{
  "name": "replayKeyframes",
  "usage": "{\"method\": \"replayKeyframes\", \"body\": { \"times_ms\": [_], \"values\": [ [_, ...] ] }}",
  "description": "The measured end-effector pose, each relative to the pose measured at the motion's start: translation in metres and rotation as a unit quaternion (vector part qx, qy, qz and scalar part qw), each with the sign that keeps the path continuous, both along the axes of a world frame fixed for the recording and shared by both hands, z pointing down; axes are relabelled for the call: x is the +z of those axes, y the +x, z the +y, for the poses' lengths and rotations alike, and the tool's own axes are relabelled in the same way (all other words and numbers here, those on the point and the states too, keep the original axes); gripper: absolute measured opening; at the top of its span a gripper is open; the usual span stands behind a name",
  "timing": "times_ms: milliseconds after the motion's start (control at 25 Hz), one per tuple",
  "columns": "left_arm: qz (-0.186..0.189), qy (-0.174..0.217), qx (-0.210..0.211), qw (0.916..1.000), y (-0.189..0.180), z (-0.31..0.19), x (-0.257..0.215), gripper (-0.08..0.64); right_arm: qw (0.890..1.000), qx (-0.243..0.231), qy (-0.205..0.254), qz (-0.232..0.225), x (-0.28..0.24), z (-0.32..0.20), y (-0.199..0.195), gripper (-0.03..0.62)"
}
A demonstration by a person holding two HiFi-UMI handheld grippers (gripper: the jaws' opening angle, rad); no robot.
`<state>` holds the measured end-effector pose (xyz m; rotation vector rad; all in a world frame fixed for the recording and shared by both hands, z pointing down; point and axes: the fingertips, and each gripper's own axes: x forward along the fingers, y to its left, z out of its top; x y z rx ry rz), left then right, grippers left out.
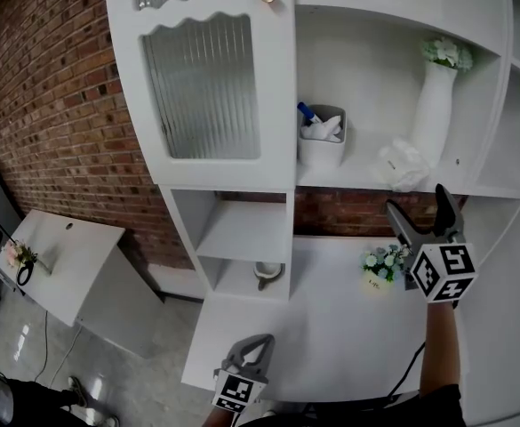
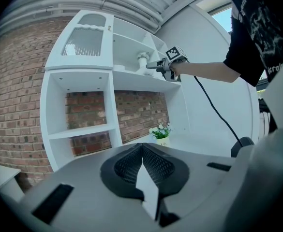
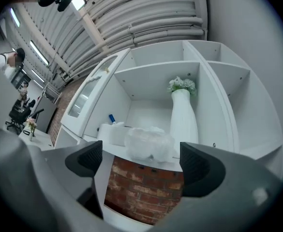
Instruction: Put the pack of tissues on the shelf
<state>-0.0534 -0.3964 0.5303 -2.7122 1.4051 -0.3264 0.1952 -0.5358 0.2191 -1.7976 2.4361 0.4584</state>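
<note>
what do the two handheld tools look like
The left tool and right tool are grey, two-jawed, with black ribbed pads, each carrying a white cube with black square markers. A black cable trails from the right one. The person wears a black printed short-sleeved shirt.

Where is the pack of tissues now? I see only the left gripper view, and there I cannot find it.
Observer: The pack of tissues lies on the shelf, beside the tall white vase.
Operator: Does the right gripper hold it?
Observer: No. The right gripper is open; its jaws stand wide apart and do not press on the pack.
Operator: What else stands on that shelf?
Observer: A white container, left of the pack.
</note>
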Motion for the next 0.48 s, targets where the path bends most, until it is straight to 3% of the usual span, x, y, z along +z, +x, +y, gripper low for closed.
{"method": "replayKeyframes", "body": {
  "times_ms": [160,320,480],
  "values": [
    [0.001,0.002,0.003,1.0,0.002,0.006,0.0,0.011,0.999,-0.012,0.035,0.018,0.01,0.028,0.0,0.485],
    [0.002,0.011,0.009,0.9999,0.004,0.011,-0.006,0.011,0.999,-0.014,0.013,0.026,0.035,0.045,0.0,0.485],
    [0.01,0.016,0.013,0.9997,0.007,0.015,-0.011,0.011,0.999,0.007,0.029,0.01,0.048,0.067,0.008,0.483]
  ]
}}
